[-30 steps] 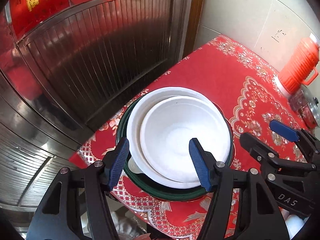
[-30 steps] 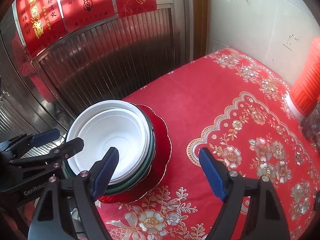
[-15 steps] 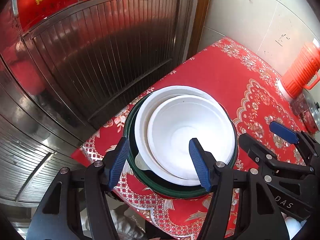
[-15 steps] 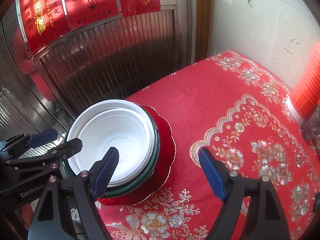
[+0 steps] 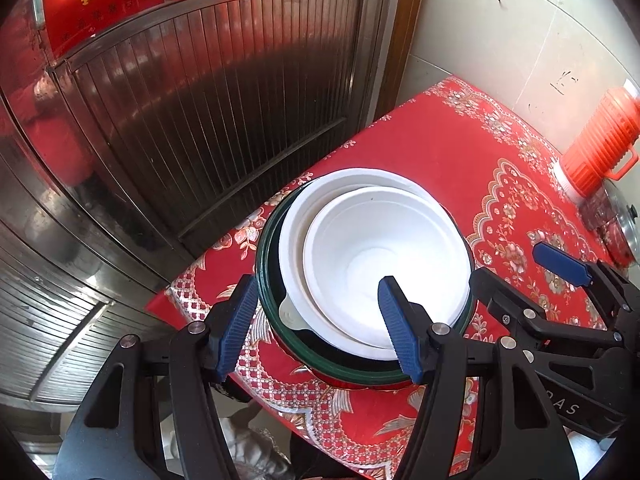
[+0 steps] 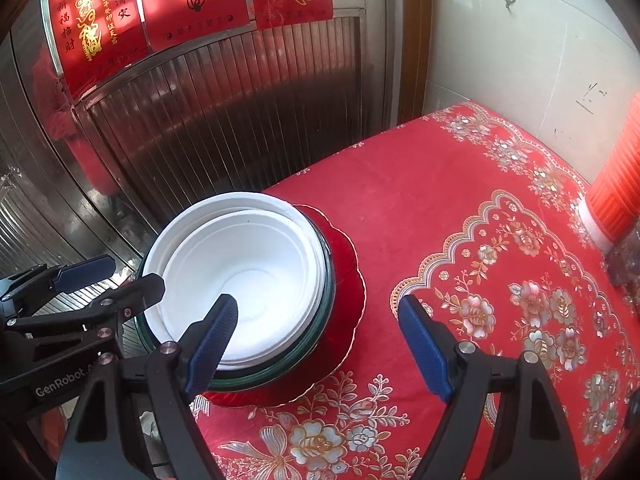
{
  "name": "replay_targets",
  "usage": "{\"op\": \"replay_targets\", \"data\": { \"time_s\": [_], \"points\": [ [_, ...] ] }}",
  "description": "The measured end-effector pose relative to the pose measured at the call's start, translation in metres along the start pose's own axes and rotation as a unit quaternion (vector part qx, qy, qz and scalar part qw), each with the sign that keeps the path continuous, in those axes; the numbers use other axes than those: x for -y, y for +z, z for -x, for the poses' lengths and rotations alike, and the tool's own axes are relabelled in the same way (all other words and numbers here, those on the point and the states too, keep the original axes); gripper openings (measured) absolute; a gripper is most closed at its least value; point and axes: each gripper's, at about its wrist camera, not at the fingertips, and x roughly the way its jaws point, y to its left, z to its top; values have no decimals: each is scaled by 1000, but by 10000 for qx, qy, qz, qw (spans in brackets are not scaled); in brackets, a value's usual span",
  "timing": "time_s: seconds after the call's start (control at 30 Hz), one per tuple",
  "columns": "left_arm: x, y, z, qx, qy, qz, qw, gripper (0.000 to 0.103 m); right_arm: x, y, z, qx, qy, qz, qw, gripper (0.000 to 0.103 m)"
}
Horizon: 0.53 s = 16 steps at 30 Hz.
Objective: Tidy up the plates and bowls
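A stack sits at the table's near-left corner: a white bowl (image 5: 384, 260) nested in a larger white bowl (image 5: 292, 240), inside a dark green bowl (image 5: 348, 372), all on a red scalloped plate (image 6: 348, 280). The white bowl also shows in the right wrist view (image 6: 248, 276). My left gripper (image 5: 316, 326) is open and empty, held above the stack's near rim. My right gripper (image 6: 320, 344) is open and empty, above the stack's right side and the cloth. Each gripper shows in the other's view: the right gripper (image 5: 520, 280) and the left gripper (image 6: 116, 280).
A red floral tablecloth (image 6: 500, 240) covers the table. An orange thermos (image 5: 600, 144) and a metal lid (image 5: 624, 232) stand at the far right by the tiled wall. A ribbed metal door (image 5: 200, 100) stands just past the table's left edge.
Both grippers have drawn back and up a little, so the stack looks smaller and farther off. Both stay open. The stack has not moved.
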Motion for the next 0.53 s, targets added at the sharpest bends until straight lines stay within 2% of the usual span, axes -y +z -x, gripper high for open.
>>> {"op": "replay_targets", "data": {
  "time_s": [0.53],
  "points": [
    [3, -3, 3, 58, 29, -19, 10000, 63, 1, -3, 3, 9, 35, -48, 10000, 82]
  ]
}}
